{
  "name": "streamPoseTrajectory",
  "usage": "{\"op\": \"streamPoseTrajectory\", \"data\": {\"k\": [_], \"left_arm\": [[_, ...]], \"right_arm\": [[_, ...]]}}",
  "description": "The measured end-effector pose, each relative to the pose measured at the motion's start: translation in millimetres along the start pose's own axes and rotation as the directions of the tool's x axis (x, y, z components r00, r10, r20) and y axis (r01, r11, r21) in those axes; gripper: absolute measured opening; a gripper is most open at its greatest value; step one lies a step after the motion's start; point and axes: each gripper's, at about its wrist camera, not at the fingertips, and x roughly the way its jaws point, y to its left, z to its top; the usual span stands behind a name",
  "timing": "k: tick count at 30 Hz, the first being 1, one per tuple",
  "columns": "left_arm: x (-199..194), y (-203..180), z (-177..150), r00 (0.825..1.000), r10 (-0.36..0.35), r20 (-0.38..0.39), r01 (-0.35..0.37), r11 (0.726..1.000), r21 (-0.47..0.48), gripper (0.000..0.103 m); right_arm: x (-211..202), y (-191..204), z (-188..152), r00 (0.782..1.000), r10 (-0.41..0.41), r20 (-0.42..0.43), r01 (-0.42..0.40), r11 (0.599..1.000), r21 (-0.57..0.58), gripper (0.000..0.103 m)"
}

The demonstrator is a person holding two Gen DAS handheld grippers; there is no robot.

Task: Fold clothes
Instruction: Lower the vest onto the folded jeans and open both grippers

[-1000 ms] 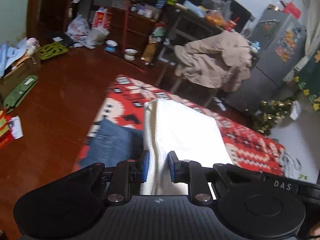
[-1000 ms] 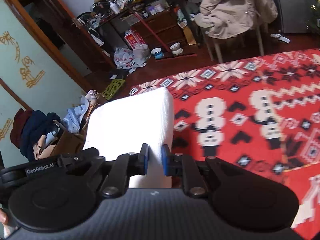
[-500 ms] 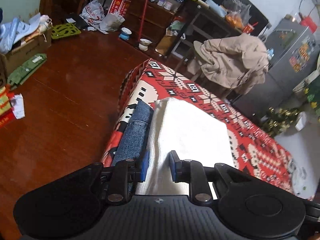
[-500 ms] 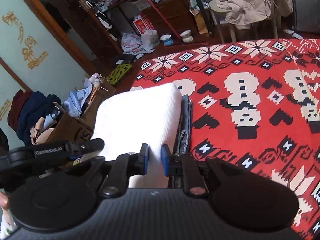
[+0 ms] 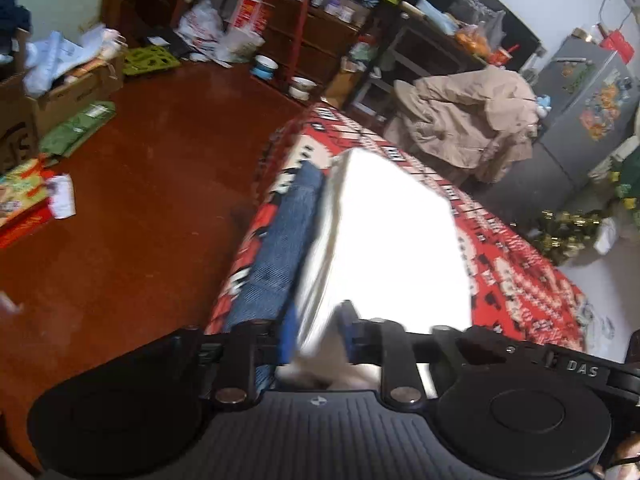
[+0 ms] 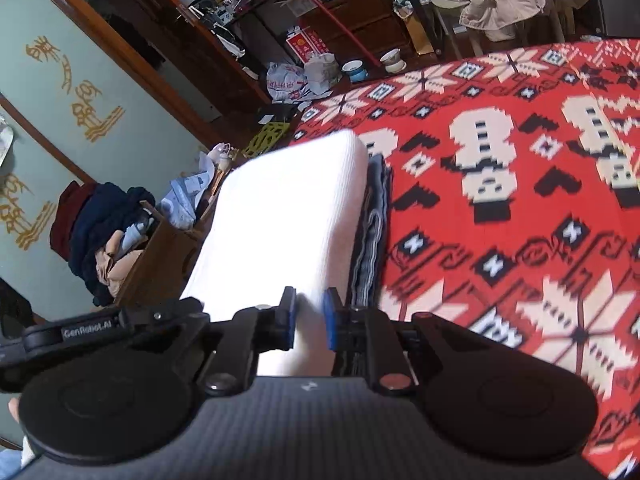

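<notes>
Here, ribbed white garment (image 6: 288,216) (folded, rectangular)

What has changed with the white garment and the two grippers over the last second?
The folded white garment has come down from mid-air toward the folded jeans on the red patterned blanket, lining up over them. The left gripper has its jaws closing on the garment's edge. Unchanged: the right gripper stays clamped on the garment, and the jeans have not moved.
</notes>
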Motion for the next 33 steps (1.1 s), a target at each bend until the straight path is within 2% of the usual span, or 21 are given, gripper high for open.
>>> {"op": "streamPoseTrajectory", "data": {"k": [5, 7, 9, 11, 12, 15, 18, 19, 22, 26, 28, 30, 33], "left_arm": [[-12, 5, -19, 1.000, 0.010, -0.002, -0.010, 0.999, -0.030, 0.019], [-15, 7, -25, 1.000, 0.025, -0.018, -0.026, 0.999, -0.039, 0.011], [-19, 9, -29, 0.998, 0.052, -0.031, -0.054, 0.998, -0.045, 0.010], [-27, 11, -28, 0.999, 0.045, -0.013, -0.046, 0.997, -0.066, 0.010], [-31, 12, -26, 0.999, 0.040, -0.002, -0.040, 0.996, -0.078, 0.010], [-42, 11, -7, 0.998, -0.004, 0.066, 0.010, 0.995, -0.096, 0.011], [-34, 2, 25, 0.994, -0.009, 0.105, 0.016, 0.997, -0.072, 0.025], [-26, -1, 36, 0.994, -0.013, 0.110, 0.021, 0.998, -0.063, 0.027], [8, -10, 71, 0.997, -0.031, 0.076, 0.035, 0.998, -0.051, 0.027], [50, -26, 104, 1.000, 0.006, 0.017, -0.006, 1.000, -0.010, 0.027], [65, -31, 113, 1.000, 0.021, -0.013, -0.021, 1.000, 0.000, 0.033], [75, -35, 115, 0.999, 0.028, -0.033, -0.028, 1.000, 0.011, 0.033], [82, -37, 111, 0.998, 0.030, -0.057, -0.029, 0.999, 0.023, 0.027]], "right_arm": [[-11, 5, -21, 1.000, 0.004, -0.019, -0.004, 1.000, -0.010, 0.015], [-17, 6, -30, 0.999, 0.011, -0.031, -0.012, 1.000, -0.019, 0.014], [-23, 6, -35, 0.999, 0.016, -0.042, -0.017, 1.000, -0.023, 0.013], [-28, 3, -34, 0.998, 0.023, -0.051, -0.024, 1.000, -0.017, 0.006], [-31, 1, -31, 0.999, 0.024, -0.047, -0.024, 1.000, -0.007, 0.006], [-39, -8, -8, 0.999, 0.033, -0.001, -0.033, 0.999, 0.007, 0.006], [-37, -19, 20, 0.999, 0.017, 0.037, -0.017, 1.000, 0.022, 0.008], [-31, -23, 31, 0.999, 0.018, 0.039, -0.020, 0.999, 0.039, 0.008], [-10, -34, 64, 0.998, 0.043, 0.035, -0.046, 0.994, 0.096, 0.010], [20, -39, 102, 0.998, 0.052, 0.033, -0.056, 0.990, 0.129, 0.010], [36, -42, 115, 0.999, 0.051, 0.006, -0.052, 0.989, 0.139, 0.011], [49, -43, 121, 0.999, 0.045, -0.014, -0.042, 0.986, 0.159, 0.011], [61, -43, 121, 0.999, 0.037, -0.038, -0.029, 0.983, 0.181, 0.011]]}}
